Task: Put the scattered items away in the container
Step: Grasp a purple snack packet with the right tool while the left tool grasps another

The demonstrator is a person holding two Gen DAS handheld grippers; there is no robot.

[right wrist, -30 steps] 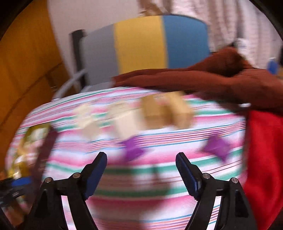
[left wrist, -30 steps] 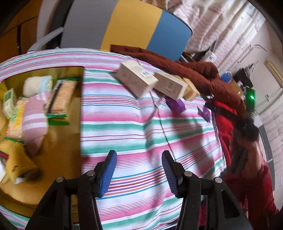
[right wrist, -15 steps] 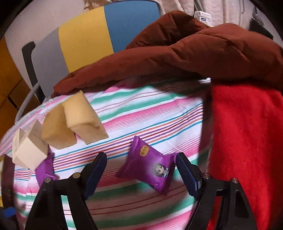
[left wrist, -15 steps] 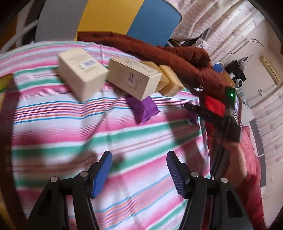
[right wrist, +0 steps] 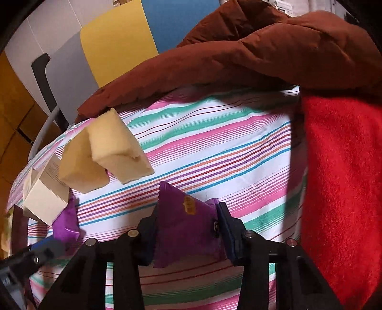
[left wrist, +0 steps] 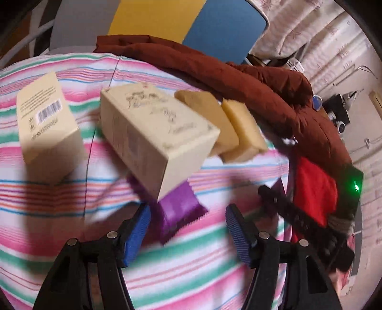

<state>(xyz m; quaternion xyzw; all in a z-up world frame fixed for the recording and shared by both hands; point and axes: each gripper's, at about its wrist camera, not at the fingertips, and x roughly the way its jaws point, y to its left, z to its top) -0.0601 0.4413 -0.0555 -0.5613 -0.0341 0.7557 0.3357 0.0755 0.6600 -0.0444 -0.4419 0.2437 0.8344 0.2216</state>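
Note:
On the striped cloth (left wrist: 59, 198) a purple snack packet (left wrist: 181, 212) lies half under a cream box (left wrist: 155, 133). My left gripper (left wrist: 186, 220) hangs just over it, jaws opening, the packet's end between the blue pads without touching them. A second purple packet (right wrist: 183, 229) is crumpled between the pads of my right gripper (right wrist: 186, 214), whose jaws are closing on it. Another cream box (left wrist: 47, 124) and two yellow sponges (left wrist: 243, 133) lie behind. The container is out of view.
A brown jacket (right wrist: 238, 52) is heaped along the far edge and a red cloth (right wrist: 339, 178) lies at the right. A chair back in grey, yellow and blue (left wrist: 155, 19) stands behind. The right gripper's black body (left wrist: 298, 219) crosses close on the right.
My left gripper swung right, away from the yellow container, and came down near the boxes and a purple packet. My right gripper dropped to the other packet and closed on it.

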